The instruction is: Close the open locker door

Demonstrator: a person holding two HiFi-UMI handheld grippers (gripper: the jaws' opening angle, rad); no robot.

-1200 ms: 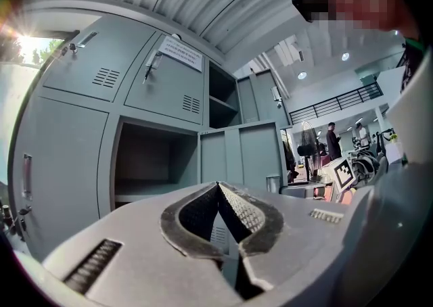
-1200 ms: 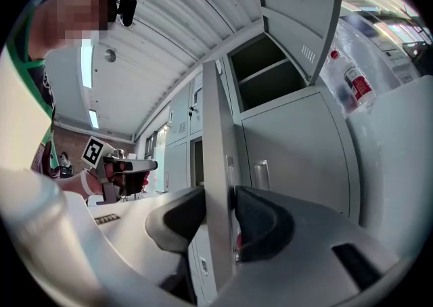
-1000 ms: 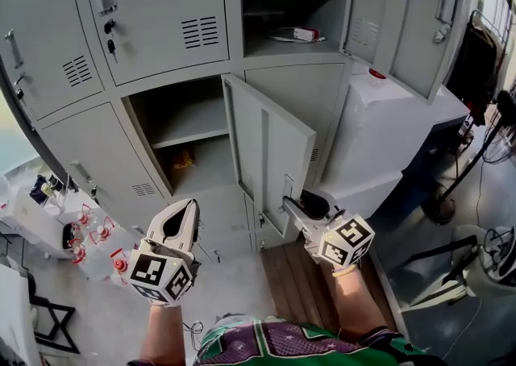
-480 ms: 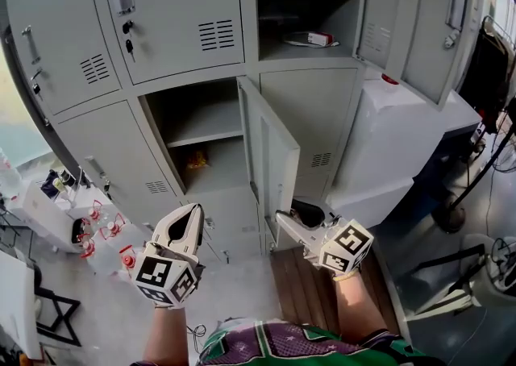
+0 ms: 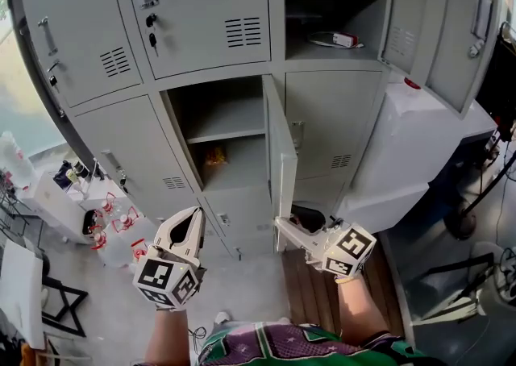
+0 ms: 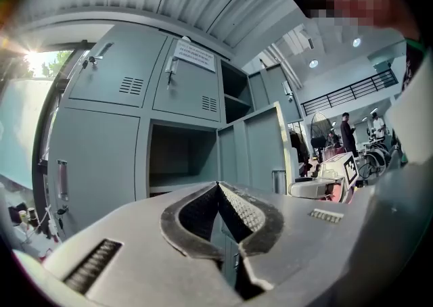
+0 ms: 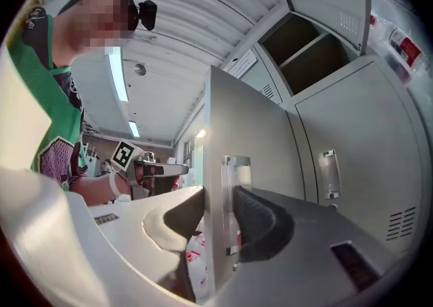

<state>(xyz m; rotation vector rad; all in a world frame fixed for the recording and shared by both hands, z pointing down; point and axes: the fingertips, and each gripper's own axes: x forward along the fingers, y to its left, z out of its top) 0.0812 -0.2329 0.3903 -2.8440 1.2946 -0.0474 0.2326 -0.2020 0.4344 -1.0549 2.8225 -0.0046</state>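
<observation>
Grey steel lockers [image 5: 201, 18] fill the head view. The locker door [image 5: 282, 163] of the middle compartment [image 5: 222, 118] stands out from the bank, seen almost edge-on, roughly halfway between open and closed. At its lower corner the right gripper [image 5: 280, 223] straddles the door's free edge. Only the right gripper view shows how. One pad lies against the door's inside face and the other sits against the small handle [image 7: 230, 177] on the outside face, so the gripper clasps the door there. Its jaws have just been easing a little wider, with the door edge between them.

The left gripper [image 5: 195, 213] hovers in front of the lower lockers, well apart from the door. The left gripper view shows its jaws pressed together with nothing between them. Beyond them that view looks straight into the compartment, dark inside, with a bare shelf [image 6: 179, 180] across it. From above, the head view adds a small yellow thing [image 5: 214, 155] at the back, below that shelf. It alone also takes in the red-capped bottles [image 5: 121, 223] on the floor at the left and a white cabinet [image 5: 419, 139] just beside the lockers at the right
</observation>
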